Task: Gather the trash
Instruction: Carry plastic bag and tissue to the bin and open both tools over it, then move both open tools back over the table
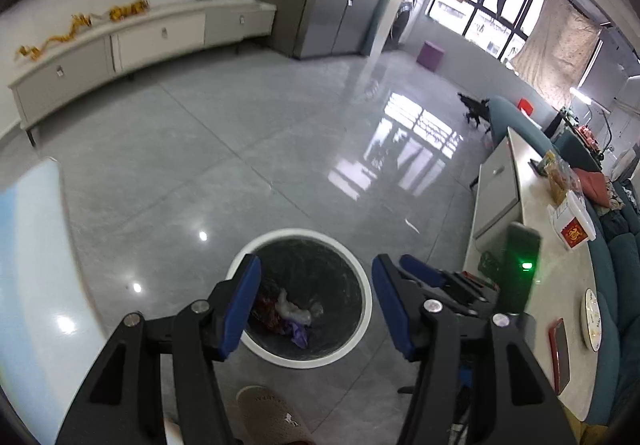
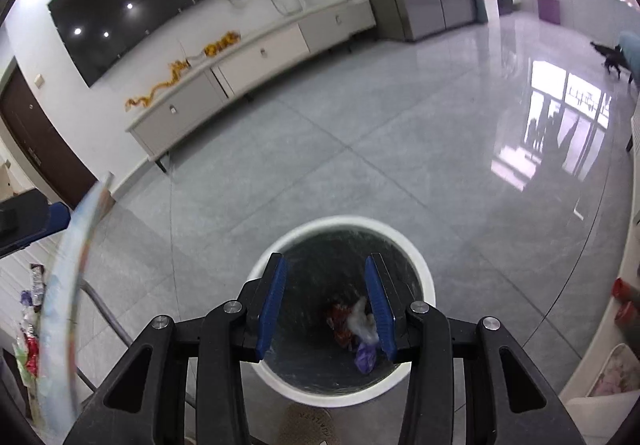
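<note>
— What are the grippers doing?
— The left gripper and right gripper both hang spread wide with nothing between their blue fingers, above the bin.
— And the trash?
— Crumpled wrappers, red, clear and purple, lie at the bottom of the white-rimmed, dark-lined bin on the grey tile floor.

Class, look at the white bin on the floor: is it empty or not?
Not empty: crumpled wrappers lie at the bottom of the bin, far below its rim.
</note>
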`<state>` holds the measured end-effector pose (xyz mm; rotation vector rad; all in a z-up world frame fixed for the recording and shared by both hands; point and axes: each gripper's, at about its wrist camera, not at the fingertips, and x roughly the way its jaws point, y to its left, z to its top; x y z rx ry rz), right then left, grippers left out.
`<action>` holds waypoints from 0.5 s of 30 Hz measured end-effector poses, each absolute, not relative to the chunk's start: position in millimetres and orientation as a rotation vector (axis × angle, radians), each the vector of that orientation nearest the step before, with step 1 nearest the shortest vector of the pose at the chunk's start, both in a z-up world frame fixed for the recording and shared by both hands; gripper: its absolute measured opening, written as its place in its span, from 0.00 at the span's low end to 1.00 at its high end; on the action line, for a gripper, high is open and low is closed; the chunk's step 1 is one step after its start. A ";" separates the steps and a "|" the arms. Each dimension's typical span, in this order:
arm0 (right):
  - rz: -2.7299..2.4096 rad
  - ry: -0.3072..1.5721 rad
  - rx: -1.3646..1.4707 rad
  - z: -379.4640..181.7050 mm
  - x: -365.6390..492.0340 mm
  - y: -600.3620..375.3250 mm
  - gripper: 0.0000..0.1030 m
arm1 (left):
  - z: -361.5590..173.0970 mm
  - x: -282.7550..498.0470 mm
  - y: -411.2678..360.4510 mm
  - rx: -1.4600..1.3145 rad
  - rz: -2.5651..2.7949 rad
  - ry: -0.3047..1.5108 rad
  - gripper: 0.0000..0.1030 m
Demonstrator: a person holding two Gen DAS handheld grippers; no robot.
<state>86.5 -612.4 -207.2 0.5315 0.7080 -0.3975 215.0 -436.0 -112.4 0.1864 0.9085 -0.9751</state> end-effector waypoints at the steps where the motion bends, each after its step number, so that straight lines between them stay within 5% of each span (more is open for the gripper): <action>1: -0.397 0.685 0.522 -194.4 80.6 -608.3 0.40 | -102.0 208.7 -428.5 0.184 -0.969 0.881 0.55; 15: -0.270 0.389 0.327 -16.7 18.9 -510.2 0.41 | -0.8 150.3 -279.9 0.127 -0.878 0.601 0.54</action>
